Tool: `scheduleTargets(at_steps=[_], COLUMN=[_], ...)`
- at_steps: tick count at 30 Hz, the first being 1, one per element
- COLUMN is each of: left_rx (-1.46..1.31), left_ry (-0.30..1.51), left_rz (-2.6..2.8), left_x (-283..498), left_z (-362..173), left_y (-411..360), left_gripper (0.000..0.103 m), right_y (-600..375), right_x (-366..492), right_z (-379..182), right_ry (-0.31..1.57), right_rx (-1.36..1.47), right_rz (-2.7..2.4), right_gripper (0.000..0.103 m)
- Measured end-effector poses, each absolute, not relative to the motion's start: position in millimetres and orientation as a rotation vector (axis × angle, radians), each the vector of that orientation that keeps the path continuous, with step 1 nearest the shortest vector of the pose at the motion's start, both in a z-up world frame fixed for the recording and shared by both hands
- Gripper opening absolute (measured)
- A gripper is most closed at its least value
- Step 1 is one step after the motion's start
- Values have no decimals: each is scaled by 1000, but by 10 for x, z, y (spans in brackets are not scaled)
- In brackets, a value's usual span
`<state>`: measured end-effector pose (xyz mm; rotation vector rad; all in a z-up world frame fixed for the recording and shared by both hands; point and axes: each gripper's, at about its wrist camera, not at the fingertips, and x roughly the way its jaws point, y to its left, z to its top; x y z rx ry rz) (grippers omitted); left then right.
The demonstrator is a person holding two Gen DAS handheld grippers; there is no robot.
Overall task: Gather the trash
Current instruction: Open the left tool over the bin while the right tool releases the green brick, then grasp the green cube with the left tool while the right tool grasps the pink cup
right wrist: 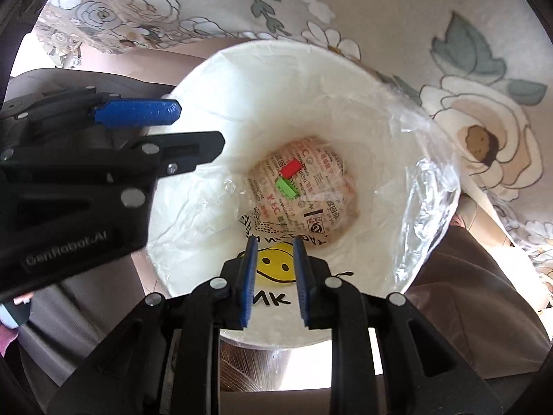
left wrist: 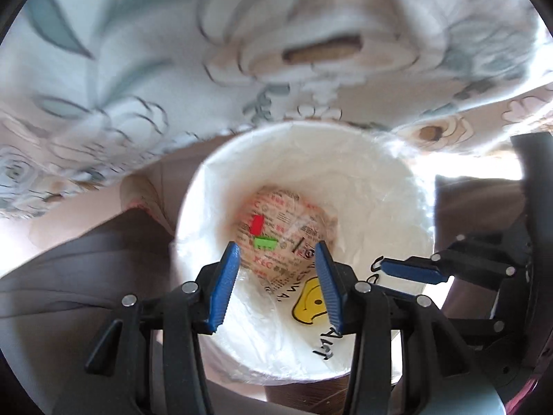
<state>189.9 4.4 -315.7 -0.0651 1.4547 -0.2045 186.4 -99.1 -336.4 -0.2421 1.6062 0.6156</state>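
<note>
A white bin [left wrist: 387, 186] lined with a clear plastic bag stands below both grippers; it also shows in the right wrist view [right wrist: 262, 79]. At its bottom lies printed paper wrapping [left wrist: 287, 242] [right wrist: 318, 193] with a red piece [left wrist: 257, 224] [right wrist: 289, 168] and a green piece [left wrist: 265, 242] [right wrist: 286, 188] on it. My left gripper [left wrist: 278, 269] is open and empty above the bin's mouth. My right gripper [right wrist: 274, 259] is open and empty above the bin's near rim; it shows at the right in the left wrist view [left wrist: 411, 269].
A floral cloth [left wrist: 138, 69] [right wrist: 484, 52] hangs over the far side behind the bin. Brown floor or furniture [left wrist: 69, 269] lies around the bin. The left gripper's body [right wrist: 86, 173] fills the left of the right wrist view.
</note>
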Motion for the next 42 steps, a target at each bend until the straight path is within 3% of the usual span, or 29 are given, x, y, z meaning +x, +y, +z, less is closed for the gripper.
scheduleTargets(at_steps=[12,17,23,26,30,35,42], left_rx=[24,33,83,102,118,166,195], left_ry=[1273,1176,1063,1008,951,864,824], left_rz=[-211,-242,-276,-274,-273,-251,-250], left_x=[1613,1537,1422,1405,1433,1526,1893], left_z=[-2192,-1734,-1212,-962,-695,-431,-284], left_y=[101,97,-37,-66,-84,-114,-63], left_gripper=[48,55,60,65,71,88,89], right_y=[-1167,-1284,-1452,-1508,-1583,-1649,-1845], right_x=[1666,1538,1467,1439,1450,1487,1741], right_z=[-2411,-1890,-1316,-1043,-765,-420,-21], right_ry=[1438,1340,1236,1173,1111,1024,909], right_rx=[-278,-292,-294,-291,-280,-296,-278], right_rz=[663,662,647,637,637,611,567], right_gripper=[23,31,32,43,49,69,73])
